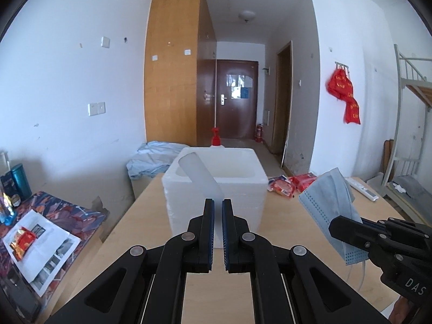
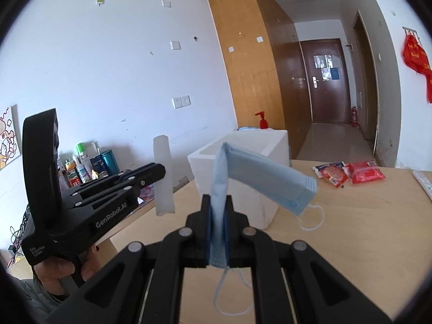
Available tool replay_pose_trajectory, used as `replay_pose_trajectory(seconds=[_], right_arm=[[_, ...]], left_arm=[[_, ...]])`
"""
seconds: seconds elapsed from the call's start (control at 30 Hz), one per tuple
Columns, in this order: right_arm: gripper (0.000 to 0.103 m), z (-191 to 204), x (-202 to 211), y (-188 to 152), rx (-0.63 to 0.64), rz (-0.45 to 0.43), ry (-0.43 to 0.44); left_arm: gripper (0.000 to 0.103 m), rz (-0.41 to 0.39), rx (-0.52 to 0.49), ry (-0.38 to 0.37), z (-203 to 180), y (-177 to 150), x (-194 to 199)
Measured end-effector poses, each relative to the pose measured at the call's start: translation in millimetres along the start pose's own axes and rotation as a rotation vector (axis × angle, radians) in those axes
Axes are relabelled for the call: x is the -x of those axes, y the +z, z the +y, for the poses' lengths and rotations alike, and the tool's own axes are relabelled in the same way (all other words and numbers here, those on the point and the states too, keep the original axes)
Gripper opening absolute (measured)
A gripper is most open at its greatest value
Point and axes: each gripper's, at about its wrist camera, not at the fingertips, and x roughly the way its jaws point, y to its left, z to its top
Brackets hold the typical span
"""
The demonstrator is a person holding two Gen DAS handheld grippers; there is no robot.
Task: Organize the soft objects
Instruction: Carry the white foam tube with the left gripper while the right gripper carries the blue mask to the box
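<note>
My left gripper (image 1: 218, 202) is shut on a translucent white soft strip (image 1: 198, 174) that stands up in front of the white foam box (image 1: 243, 199). In the right wrist view this left gripper (image 2: 159, 172) holds the strip (image 2: 163, 178) upright, left of the box (image 2: 253, 135). My right gripper (image 2: 217, 199) is shut on a folded blue face mask (image 2: 264, 172) whose ear loops dangle below. In the left wrist view the right gripper (image 1: 333, 225) and the mask (image 1: 329, 197) hang right of the box, above the wooden table (image 1: 151, 216).
Red snack packets (image 2: 348, 172) and a white remote (image 2: 424, 183) lie on the table's far right. A red pump bottle (image 2: 261, 120) stands behind the box. Bottles (image 2: 89, 164) crowd a side surface on the left, with papers (image 1: 40, 243) on a patterned cloth. A hand (image 2: 56, 270) grips the left tool.
</note>
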Motion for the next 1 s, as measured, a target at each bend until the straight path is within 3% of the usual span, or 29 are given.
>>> replay_pose_trajectory(seconds=[0.67, 1.0], right_arm=[[0.01, 7, -18, 10, 0.019, 0.023, 0.0], [0.01, 3, -32, 40, 0.031, 0.018, -0.007]], left_arm=[[0.005, -0.008, 0.026, 0.016, 17, 14, -19], [0.005, -0.028, 0.004, 0.019, 12, 42, -31]])
